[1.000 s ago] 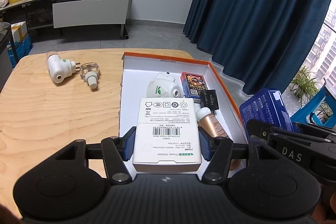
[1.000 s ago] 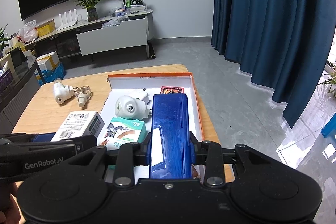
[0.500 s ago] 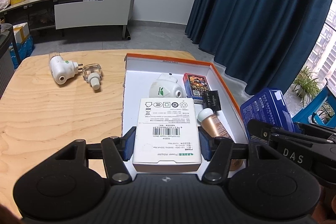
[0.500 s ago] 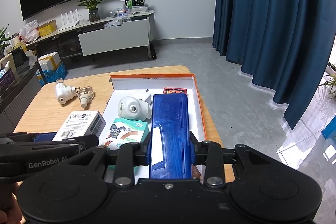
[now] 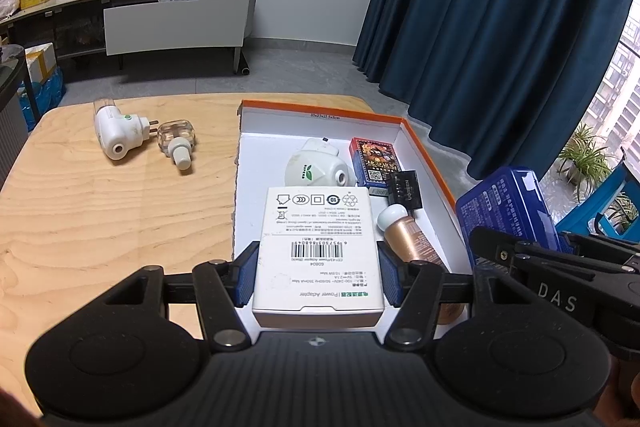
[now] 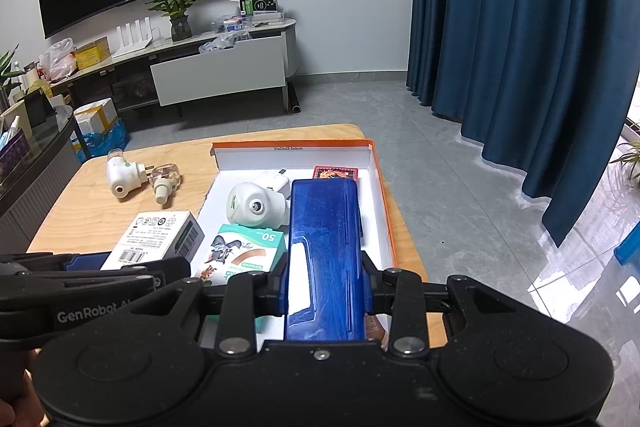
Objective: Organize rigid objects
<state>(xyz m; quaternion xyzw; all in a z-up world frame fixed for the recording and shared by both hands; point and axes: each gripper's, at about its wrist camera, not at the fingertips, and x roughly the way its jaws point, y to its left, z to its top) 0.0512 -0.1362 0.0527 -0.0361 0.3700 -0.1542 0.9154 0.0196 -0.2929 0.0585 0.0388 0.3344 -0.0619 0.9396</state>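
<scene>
Our left gripper [image 5: 318, 277] clamps the white adapter box [image 5: 318, 247]; our right gripper [image 6: 325, 285] clamps the blue case [image 6: 325, 255]. Both are held above the orange-rimmed tray [image 5: 424, 157]. 2 white plug-in units [image 5: 118, 133] lie on the wooden table [image 5: 100, 219].

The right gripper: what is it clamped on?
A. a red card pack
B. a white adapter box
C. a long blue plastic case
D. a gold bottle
C: in the right wrist view the right gripper has its pads pressed on both sides of the long blue plastic case.
</scene>
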